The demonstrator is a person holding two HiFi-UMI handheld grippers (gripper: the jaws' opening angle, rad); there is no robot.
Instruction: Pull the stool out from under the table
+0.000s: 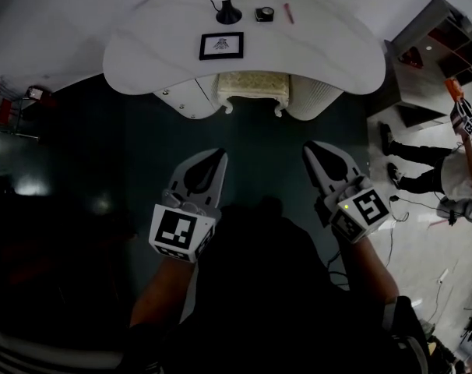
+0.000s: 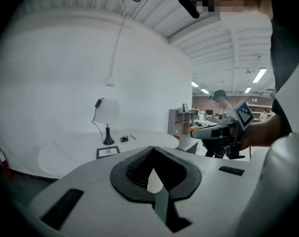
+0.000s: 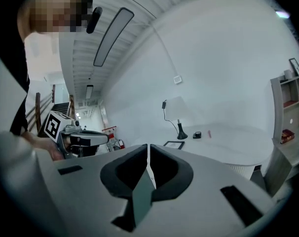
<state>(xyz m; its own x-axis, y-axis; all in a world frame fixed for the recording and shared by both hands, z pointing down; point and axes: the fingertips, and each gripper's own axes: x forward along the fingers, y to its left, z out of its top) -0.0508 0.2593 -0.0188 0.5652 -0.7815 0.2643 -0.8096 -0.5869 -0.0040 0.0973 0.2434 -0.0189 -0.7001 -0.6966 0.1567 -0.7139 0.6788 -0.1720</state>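
Observation:
The stool (image 1: pixel 252 89), with a cream cushion and white legs, stands tucked under the white curved table (image 1: pixel 329 61), between its two ribbed bases. My left gripper (image 1: pixel 219 157) hovers over the dark floor well short of the stool, its jaws shut on nothing. My right gripper (image 1: pixel 311 149) is level with it on the right, also shut and empty. In the left gripper view my closed left gripper (image 2: pixel 152 149) points at the table (image 2: pixel 65 154), with the right gripper (image 2: pixel 223 130) beside it. The right gripper view shows its closed right gripper (image 3: pixel 148 148) and the left gripper (image 3: pixel 75 135). Neither gripper view shows the stool.
On the table stand a lamp (image 1: pixel 227 11), a picture frame (image 1: pixel 221 45), a small black object (image 1: pixel 265 13) and a red pen (image 1: pixel 288 12). A shelf unit (image 1: pixel 435 49) and a standing person (image 1: pixel 423 166) are at the right. Cables lie on the pale floor (image 1: pixel 423 240).

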